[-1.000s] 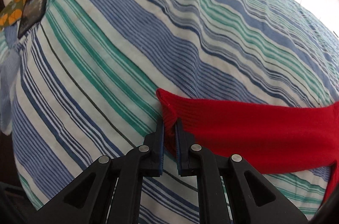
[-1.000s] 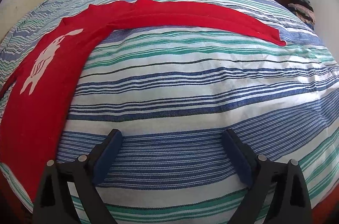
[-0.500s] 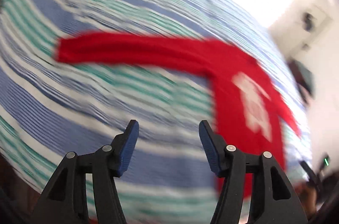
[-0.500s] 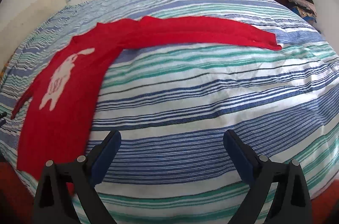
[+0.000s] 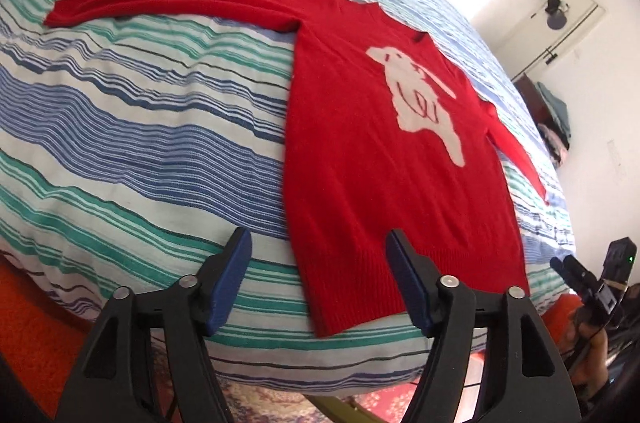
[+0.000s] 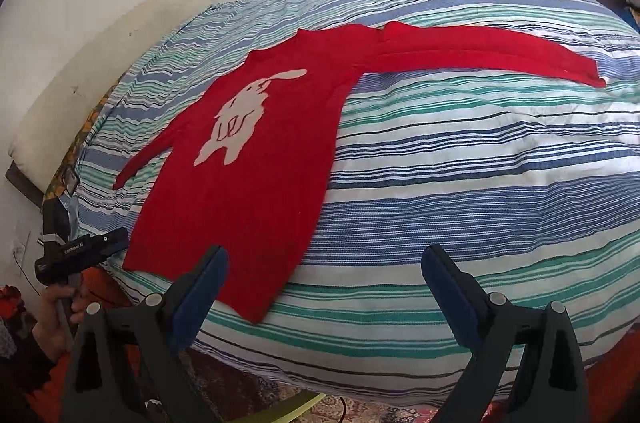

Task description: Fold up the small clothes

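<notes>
Hovering with left claw opening, empty, and right claw wide apart, empty; aiming each at red knitted sweater hem corners on striped bed, pinching both layers

left gripper: fingers opening, nothing between | right gripper: fingers wide apart, empty

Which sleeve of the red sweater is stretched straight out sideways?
The long sleeve reaching across the striped bedspread; the other sleeve angles down beside the body.
</notes>
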### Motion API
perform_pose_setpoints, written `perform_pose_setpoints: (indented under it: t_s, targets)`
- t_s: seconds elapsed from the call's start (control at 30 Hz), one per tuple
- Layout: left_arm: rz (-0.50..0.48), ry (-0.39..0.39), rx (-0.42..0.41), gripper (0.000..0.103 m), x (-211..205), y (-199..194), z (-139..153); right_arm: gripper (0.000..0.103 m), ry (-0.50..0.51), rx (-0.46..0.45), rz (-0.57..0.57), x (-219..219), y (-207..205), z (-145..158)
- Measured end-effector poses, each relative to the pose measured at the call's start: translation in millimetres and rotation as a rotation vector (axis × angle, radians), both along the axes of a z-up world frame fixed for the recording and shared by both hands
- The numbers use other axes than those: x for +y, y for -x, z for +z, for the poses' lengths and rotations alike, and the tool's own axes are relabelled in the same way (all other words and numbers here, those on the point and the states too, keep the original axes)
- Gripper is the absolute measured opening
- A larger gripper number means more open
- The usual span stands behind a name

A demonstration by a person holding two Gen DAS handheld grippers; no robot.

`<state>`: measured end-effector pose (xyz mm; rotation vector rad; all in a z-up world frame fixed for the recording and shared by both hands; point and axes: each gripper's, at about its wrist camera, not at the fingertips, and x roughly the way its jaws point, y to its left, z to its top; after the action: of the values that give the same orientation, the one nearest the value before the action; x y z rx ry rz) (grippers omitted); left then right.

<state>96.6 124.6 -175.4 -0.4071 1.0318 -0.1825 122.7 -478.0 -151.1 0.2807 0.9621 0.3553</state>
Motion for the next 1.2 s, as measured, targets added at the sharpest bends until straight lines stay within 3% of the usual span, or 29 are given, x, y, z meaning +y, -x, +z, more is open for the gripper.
perform_pose_setpoints:
  t_s: [0.13,0.27,0.37,0.43,0.5,0.6,0.67,0.77,0.8,0.87,0.9,0.97,1.0,1.03,1.1,1.2]
  targets:
    - [0.019,-0.042,-0.013,0.085,-3.3,3.2,0.1,0.096,-0.001,0.011,-0.033,-6.1,1.0,-4.4]
    - [0.028,-0.062,-0.016,0.087,-1.3,4.8,1.9,0.096,-0.004,0.006,-0.034,-8.0,3.7,-2.8]
    - [0.017,0.011,-0.013,0.087,4.4,7.8,1.8,0.096,-0.033,0.007,-0.022,-7.9,5.5,-0.9]
    - [-0.019,0.103,-0.010,0.085,6.3,10.7,0.7,0.096,-0.105,0.020,0.000,-6.9,6.8,0.1]
    - [-0.059,0.143,0.000,0.084,1.5,11.3,-2.3,0.096,-0.180,0.038,0.039,-3.0,8.0,-1.5]
    - [-0.115,0.110,0.038,0.084,-15.7,7.9,-9.4,0.096,-0.261,0.108,0.101,9.2,5.1,-13.9]
    - [-0.146,0.079,0.047,0.084,-26.1,5.6,-11.1,0.095,-0.234,0.137,0.126,21.3,3.4,-20.8]
    - [-0.205,0.067,0.060,0.084,-41.4,1.5,-15.4,0.088,-0.222,0.157,0.180,38.4,0.1,-27.4]
    - [-0.216,0.058,0.073,0.083,-45.2,0.0,-18.4,0.081,-0.230,0.168,0.201,44.5,-1.9,-30.4]
    - [-0.213,0.029,0.100,0.078,-48.5,-2.3,-25.1,0.070,-0.186,0.198,0.226,57.5,-4.9,-39.6]
    - [-0.201,0.021,0.112,0.069,-47.6,-3.2,-27.7,0.064,-0.156,0.209,0.220,61.2,-6.1,-44.3]
    - [-0.173,0.043,0.123,0.048,-39.9,-4.0,-30.4,0.036,-0.129,0.230,0.189,61.6,-8.7,-51.6]
    - [-0.153,0.073,0.134,0.025,-33.7,-4.8,-32.5,0.004,-0.132,0.246,0.173,58.5,-9.7,-54.5]
    - [-0.132,0.116,0.152,0.008,-26.7,-5.8,-36.7,0.005,-0.152,0.257,0.165,54.3,-9.3,-56.3]
    - [-0.106,0.169,0.173,0.006,-18.0,-4.8,-41.5,0.005,-0.156,0.255,0.157,50.0,-6.3,-54.2]
    - [-0.131,0.109,0.158,0.005,-24.2,4.0,-32.1,0.004,-0.115,0.242,0.150,46.8,2.7,-44.5]
